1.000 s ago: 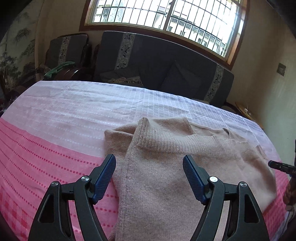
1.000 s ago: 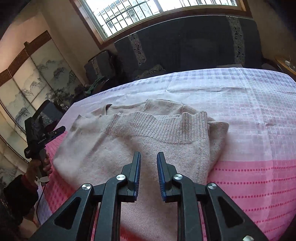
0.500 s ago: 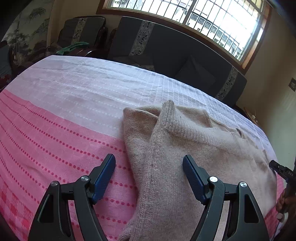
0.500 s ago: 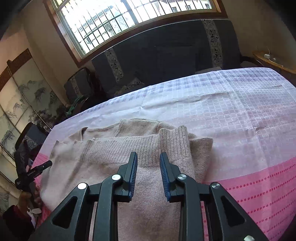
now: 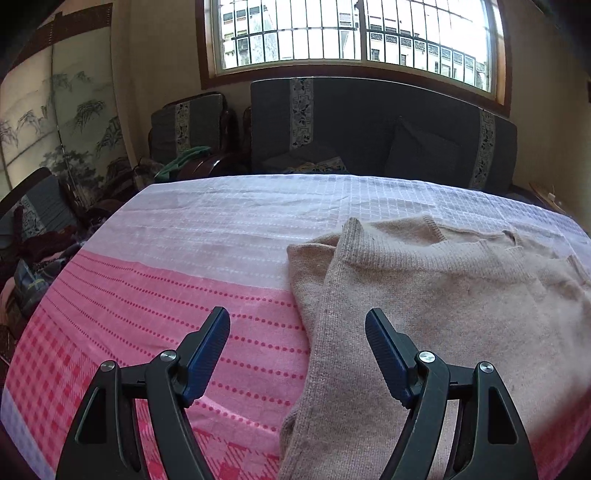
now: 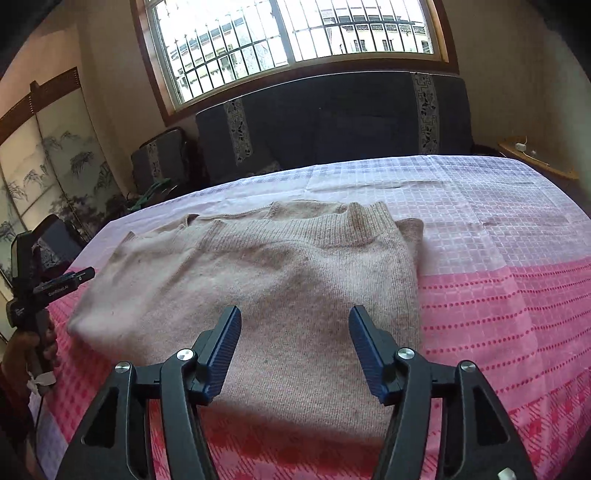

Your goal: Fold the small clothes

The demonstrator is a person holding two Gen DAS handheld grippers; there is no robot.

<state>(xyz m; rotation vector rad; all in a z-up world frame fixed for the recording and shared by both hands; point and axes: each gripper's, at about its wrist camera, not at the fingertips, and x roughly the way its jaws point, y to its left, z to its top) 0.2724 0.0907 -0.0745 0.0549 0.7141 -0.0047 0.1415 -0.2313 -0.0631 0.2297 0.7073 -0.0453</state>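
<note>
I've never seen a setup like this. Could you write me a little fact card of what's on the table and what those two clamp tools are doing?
Garment: beige knit sweater, partly folded, ribbed hem lying on top
Surface: pink and white checked cloth over the table
Left gripper: open, nothing between its fingers, above the sweater's edge
Right gripper: jaws opening, holding nothing, above the sweater
Background: dark sofa under a barred window

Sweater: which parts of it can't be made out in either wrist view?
- Sweater: right side cut off by the left wrist view's edge.
- Near hem: hidden behind the right tongs in the right wrist view.
- Sleeves: folded under, hidden by the sweater's top layer in both views.
</note>
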